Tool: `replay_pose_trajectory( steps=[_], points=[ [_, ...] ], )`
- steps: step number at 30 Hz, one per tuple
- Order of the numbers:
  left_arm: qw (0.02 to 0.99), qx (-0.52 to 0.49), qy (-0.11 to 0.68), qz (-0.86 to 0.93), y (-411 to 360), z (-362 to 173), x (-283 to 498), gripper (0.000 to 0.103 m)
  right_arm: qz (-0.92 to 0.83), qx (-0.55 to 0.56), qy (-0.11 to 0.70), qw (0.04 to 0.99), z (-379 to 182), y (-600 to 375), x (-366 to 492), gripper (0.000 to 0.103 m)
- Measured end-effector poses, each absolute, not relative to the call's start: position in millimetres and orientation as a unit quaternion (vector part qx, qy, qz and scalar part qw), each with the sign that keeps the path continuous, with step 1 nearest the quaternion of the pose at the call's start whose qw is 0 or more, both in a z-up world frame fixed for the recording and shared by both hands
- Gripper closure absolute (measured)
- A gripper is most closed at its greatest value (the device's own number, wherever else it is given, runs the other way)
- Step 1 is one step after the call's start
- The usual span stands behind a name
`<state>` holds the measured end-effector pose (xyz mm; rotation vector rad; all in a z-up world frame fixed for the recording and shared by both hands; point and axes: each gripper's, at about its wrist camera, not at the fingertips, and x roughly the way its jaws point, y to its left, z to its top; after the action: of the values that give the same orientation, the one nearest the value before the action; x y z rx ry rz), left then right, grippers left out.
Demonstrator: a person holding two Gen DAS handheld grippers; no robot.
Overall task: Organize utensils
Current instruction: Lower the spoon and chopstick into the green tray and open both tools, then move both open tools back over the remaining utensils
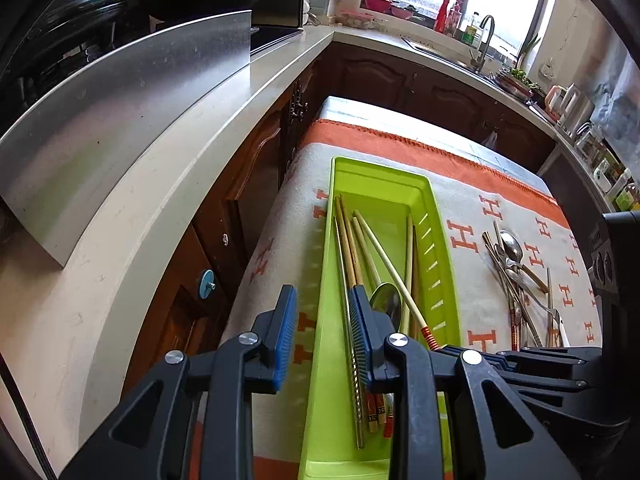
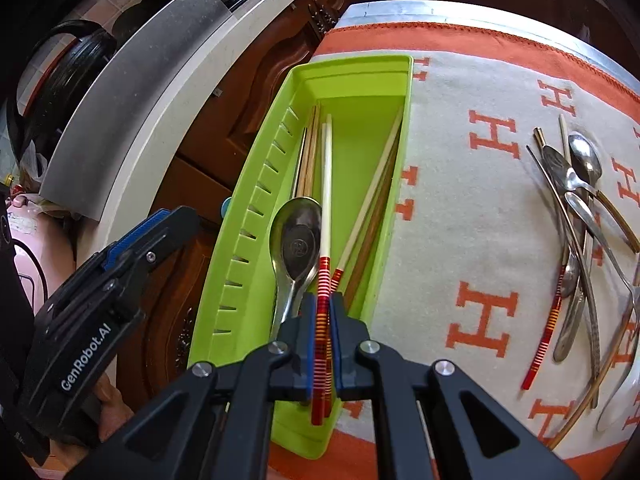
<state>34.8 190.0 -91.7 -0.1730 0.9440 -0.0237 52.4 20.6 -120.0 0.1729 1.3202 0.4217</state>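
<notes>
Right now your right gripper (image 2: 323, 312) pinches a cream chopstick (image 2: 326, 200) by its red-striped end, its tip running ahead over the green tray (image 2: 394, 168), while your left gripper (image 1: 322, 320) gapes empty

Left gripper (image 1: 322, 334) fingers (image 1: 286, 336) apart over green tray (image 1: 436, 240), chopsticks (image 1: 348, 240), apparently spoon (image 1: 386, 304) inside

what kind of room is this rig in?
Almost certainly a home kitchen: an L-shaped countertop over dark wood cabinets, a sink faucet below the window, and black pans stacked at left. The green utensil tray sits on a cloth-covered table.
</notes>
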Motion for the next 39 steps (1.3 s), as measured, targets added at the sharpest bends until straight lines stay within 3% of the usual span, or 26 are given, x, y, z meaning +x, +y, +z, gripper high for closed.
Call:
replay_pose_trajectory(
  steps=[3, 7, 22, 39],
  points=[
    [0.886, -0.086, 0.455, -0.008, 190.8, -92.0, 35.1, 0.078, 0.198, 0.08, 0.609, 0.764, -119.5, 20.9, 52.8, 0.094],
    [0.885, -0.088, 0.458, -0.006, 189.3, -92.8, 35.4, 0.078, 0.206, 0.079, 0.606, 0.764, -118.3, 23.6, 52.8, 0.081],
    [0.888, -0.063, 0.454, -0.019, 159.6, -73.8, 22.3, 0.072, 0.214, 0.071, 0.569, 0.791, -92.4, -0.6, 31.7, 0.081],
    [0.881, -0.02, 0.465, -0.079, 66.4, -56.5, 11.4, 0.066, 0.176, 0.097, 0.498, 0.844, -63.7, -95.6, 14.0, 0.081]
  ],
)
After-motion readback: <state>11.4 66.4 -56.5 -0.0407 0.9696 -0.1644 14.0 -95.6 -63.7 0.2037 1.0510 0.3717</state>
